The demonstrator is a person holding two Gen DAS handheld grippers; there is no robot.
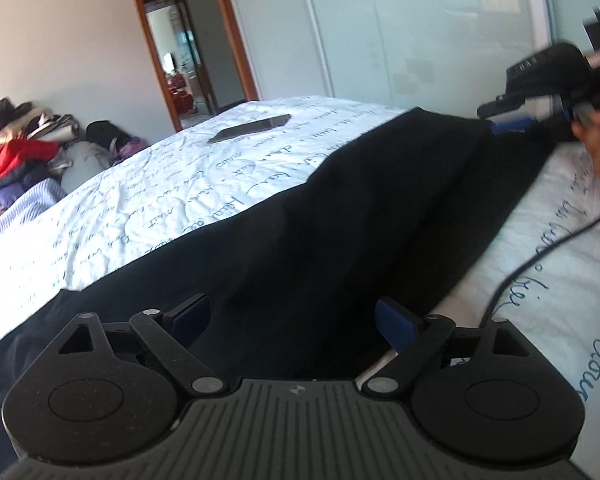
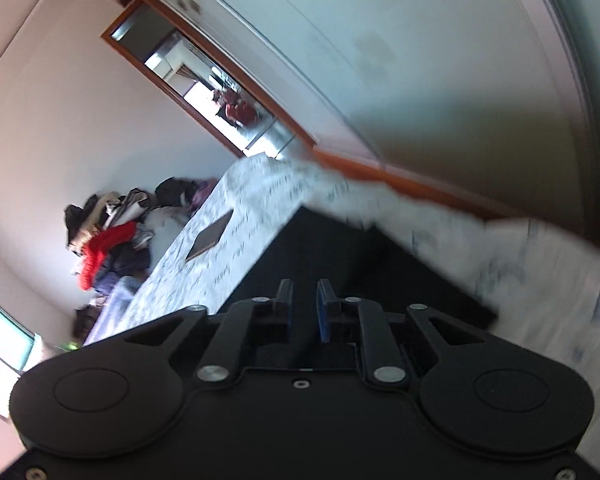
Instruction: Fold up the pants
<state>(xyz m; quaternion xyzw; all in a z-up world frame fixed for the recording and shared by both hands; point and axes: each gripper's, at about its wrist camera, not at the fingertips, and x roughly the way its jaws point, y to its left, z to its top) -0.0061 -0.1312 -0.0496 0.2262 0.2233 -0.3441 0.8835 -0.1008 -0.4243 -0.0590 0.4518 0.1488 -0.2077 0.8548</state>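
Black pants point(image 1: 340, 208) lie stretched along a bed with a white script-printed cover point(image 1: 160, 184). My left gripper point(image 1: 292, 322) is open, its blue-padded fingers spread wide low over the near end of the pants, holding nothing. My right gripper point(image 2: 305, 312) has its blue pads close together with a narrow gap, tilted above the far end of the pants point(image 2: 340, 256); whether cloth sits between them is hidden. The right gripper also shows in the left wrist view point(image 1: 500, 118), at the far end of the pants, held by a hand.
A dark phone point(image 1: 250, 128) lies on the bed cover beyond the pants; it also shows in the right wrist view point(image 2: 210, 236). A pile of clothes point(image 1: 24, 148) sits at the left wall. A black cable point(image 1: 540, 256) runs across the bed at right. White wardrobe doors point(image 1: 380, 32) stand behind.
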